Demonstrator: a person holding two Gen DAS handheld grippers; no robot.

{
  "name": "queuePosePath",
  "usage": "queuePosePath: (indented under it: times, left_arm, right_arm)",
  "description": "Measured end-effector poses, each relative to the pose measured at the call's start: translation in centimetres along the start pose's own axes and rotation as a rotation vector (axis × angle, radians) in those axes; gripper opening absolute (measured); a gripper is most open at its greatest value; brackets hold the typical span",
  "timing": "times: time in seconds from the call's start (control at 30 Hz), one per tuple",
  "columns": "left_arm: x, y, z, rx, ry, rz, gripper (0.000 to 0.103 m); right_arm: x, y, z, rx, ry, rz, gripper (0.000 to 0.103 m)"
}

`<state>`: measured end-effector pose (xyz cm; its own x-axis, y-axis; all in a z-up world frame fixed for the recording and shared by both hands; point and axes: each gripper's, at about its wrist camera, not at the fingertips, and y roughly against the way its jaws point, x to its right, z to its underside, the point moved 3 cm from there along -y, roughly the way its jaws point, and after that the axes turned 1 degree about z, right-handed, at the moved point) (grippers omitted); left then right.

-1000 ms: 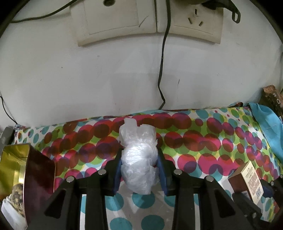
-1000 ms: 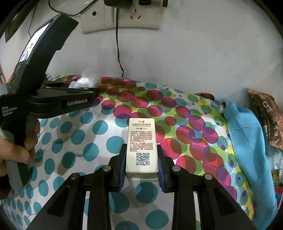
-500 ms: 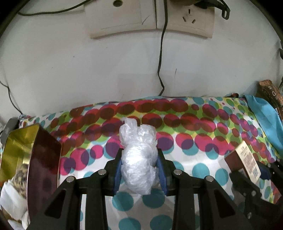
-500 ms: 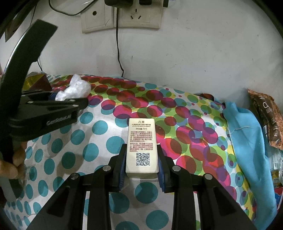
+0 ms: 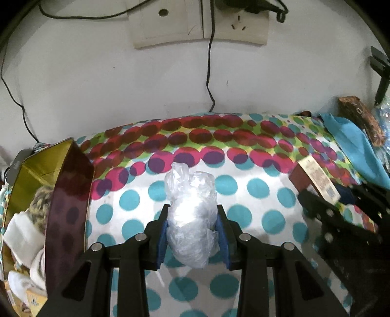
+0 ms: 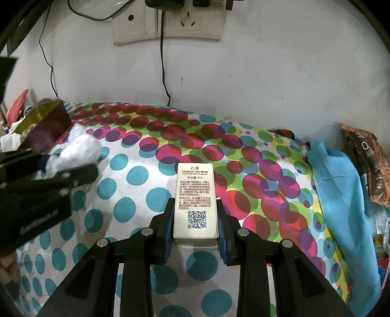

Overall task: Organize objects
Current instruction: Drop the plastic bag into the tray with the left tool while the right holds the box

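My left gripper point(image 5: 192, 226) is shut on a crumpled clear plastic bag point(image 5: 191, 214) and holds it above the dotted cloth point(image 5: 256, 195). The bag also shows in the right wrist view point(image 6: 78, 148), at the left. My right gripper point(image 6: 195, 229) is shut on a small cream box point(image 6: 195, 202) with printed text and a QR code. That box shows in the left wrist view point(image 5: 319, 180) at the right. An open tin with a gold inside point(image 5: 48, 175) stands at the left, holding white wrapped items; it also shows in the right wrist view point(image 6: 41, 126).
A white wall with sockets point(image 6: 168, 22) and hanging black cables point(image 6: 163, 70) backs the surface. A blue cloth point(image 6: 341, 195) and a brown snack packet point(image 6: 368, 161) lie at the right edge. Clutter sits behind the tin at the far left.
My left gripper with the bag has drawn back from the wall and lowered; the tin now shows more at its left. The right gripper with its box has stayed still.
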<state>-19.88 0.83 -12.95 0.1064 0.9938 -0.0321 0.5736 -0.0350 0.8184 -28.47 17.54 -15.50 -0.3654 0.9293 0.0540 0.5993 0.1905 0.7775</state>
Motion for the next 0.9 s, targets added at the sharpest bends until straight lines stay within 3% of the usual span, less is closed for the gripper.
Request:
queuePosePath:
  times: [0.17,0.4,0.53,0.73,0.9]
  left_arm:
    - [0.7,2.2,1.7,0.037,-0.036,-0.033,0.035]
    - [-0.4,5.1,2.6,0.052,-0.005,0.0,0.035]
    - [-2.2,6.9,0.2,0.08,-0.011,-0.01,0.035]
    - [-5.7,12.3,1.4,0.126,-0.005,-0.054,0.035]
    - [-10.0,14.0,3.5,0.117,0.051,-0.11,0.035]
  right_arm:
    - [0.0,0.0,0.0,0.0,0.001,0.002,0.028]
    - [0.3,0.0,0.0,0.0,0.0,0.0,0.028]
    - [0.4,0.0,0.0,0.0,0.004,0.005,0.029]
    - [0.6,-0.1,0.0,0.0,0.005,0.009,0.029]
    - [0.7,-0.1,0.0,0.0,0.006,0.013,0.03]
